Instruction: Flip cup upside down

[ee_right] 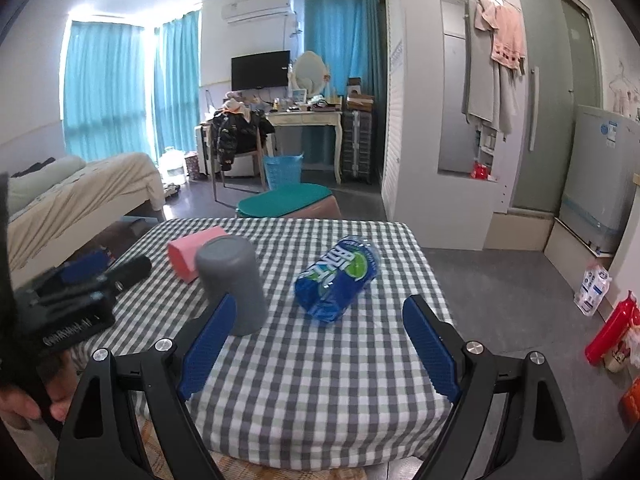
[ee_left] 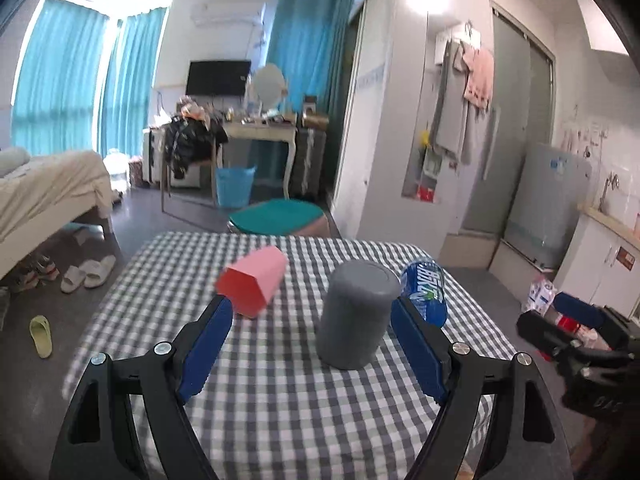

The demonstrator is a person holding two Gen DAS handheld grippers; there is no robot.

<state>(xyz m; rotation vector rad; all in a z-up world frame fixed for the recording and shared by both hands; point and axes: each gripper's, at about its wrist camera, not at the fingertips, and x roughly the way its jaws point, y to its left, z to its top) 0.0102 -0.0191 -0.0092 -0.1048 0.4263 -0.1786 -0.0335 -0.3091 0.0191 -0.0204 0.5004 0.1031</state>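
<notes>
A grey cup (ee_left: 356,314) stands on the checked tablecloth (ee_left: 280,408) with its closed end up. It sits between the tips of my left gripper (ee_left: 312,320), nearer the right finger; the jaws are wide open and touch nothing. In the right wrist view the grey cup (ee_right: 234,284) stands just past the left fingertip of my right gripper (ee_right: 320,312), which is open and empty.
A pink and red box (ee_left: 256,282) lies on its side left of the cup. A blue plastic bottle (ee_right: 340,276) lies on its side right of the cup. A teal stool (ee_right: 286,202) stands past the table's far edge.
</notes>
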